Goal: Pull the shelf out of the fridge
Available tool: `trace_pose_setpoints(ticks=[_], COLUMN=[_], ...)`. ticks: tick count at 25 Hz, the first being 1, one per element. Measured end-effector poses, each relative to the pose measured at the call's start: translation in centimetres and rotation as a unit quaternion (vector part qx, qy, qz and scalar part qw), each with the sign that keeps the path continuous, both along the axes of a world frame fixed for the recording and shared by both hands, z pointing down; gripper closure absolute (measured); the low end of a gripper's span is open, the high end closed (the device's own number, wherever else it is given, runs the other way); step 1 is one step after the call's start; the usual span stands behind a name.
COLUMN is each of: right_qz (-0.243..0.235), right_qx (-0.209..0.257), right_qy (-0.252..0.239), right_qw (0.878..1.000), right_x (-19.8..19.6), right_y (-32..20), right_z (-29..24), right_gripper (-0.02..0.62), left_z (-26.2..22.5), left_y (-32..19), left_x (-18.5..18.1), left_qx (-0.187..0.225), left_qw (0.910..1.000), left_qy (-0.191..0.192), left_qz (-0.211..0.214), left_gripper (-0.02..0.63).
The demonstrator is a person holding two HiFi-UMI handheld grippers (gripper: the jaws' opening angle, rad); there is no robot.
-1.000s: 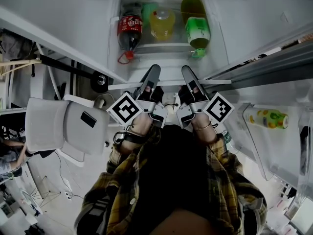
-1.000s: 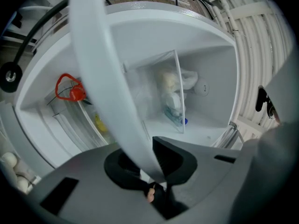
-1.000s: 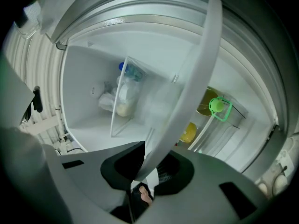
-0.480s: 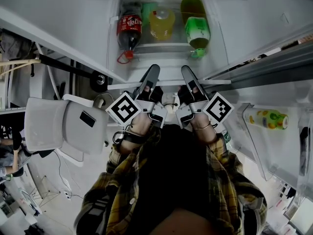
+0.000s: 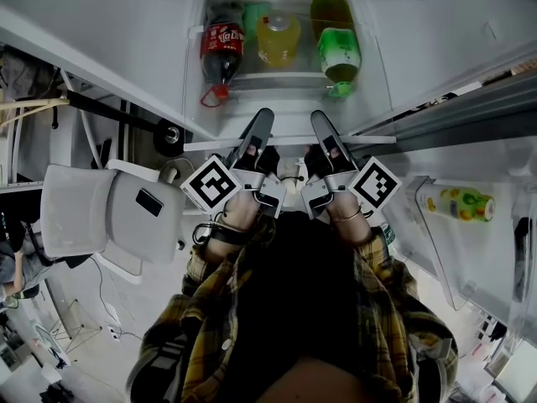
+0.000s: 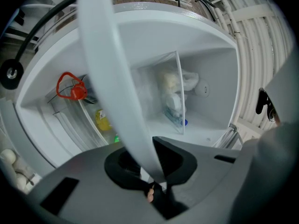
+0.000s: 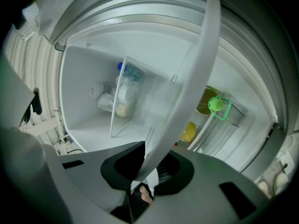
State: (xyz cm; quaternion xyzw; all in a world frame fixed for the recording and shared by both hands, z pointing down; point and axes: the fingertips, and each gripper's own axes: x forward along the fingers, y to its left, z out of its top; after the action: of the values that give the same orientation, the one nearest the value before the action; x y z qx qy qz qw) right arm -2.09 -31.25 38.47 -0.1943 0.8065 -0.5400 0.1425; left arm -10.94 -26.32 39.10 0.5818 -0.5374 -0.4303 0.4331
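Head view shows both tools reaching into the open white fridge, with the flat clear shelf with a white plastic front rim (image 5: 289, 142) running crosswise just in front of the person, seated in the cabinet between its side walls. The left gripper (image 5: 262, 117) bites that rim left of centre and the right gripper (image 5: 320, 117) bites it right of centre, the two near each other. In the left gripper view the white rim (image 6: 112, 69) runs as a broad strip straight down between the dark pads of the left gripper (image 6: 148, 160), which are clamped on it. The right gripper view shows the same thing mirrored, the rim (image 7: 196, 78) pinched between the closed pads of the right gripper (image 7: 148, 164). Beyond the rim lie a red-labelled cola bottle (image 5: 223, 53), a yellow drink bottle (image 5: 278, 40) and a green bottle (image 5: 338, 53); I cannot tell whether they rest on this shelf or on a lower one seen through it. I judge the shelf to be stiff, fairly light if unloaded, smooth under the pads, and brittle if the panel is glass. The plastic rim is the right hold, taken on both sides so the shelf slides level without jamming in its rails.
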Motion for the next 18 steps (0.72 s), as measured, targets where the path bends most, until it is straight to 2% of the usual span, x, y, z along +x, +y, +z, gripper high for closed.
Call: trace_pose_setpoints(ticks=[18], right_qz=[-0.004], right_qx=[-0.006], right_qy=[-0.007], right_qw=[1.0], right_x=[-0.06], right_y=[-0.02], right_z=[-0.12], right_gripper=[0.535], left_z=[-0.22], left_y=[-0.07], left_x=[0.02], left_qx=[0.0], left_qw=[1.0], left_qy=[0.002], left_qz=[-0.002], left_gripper=[0.557])
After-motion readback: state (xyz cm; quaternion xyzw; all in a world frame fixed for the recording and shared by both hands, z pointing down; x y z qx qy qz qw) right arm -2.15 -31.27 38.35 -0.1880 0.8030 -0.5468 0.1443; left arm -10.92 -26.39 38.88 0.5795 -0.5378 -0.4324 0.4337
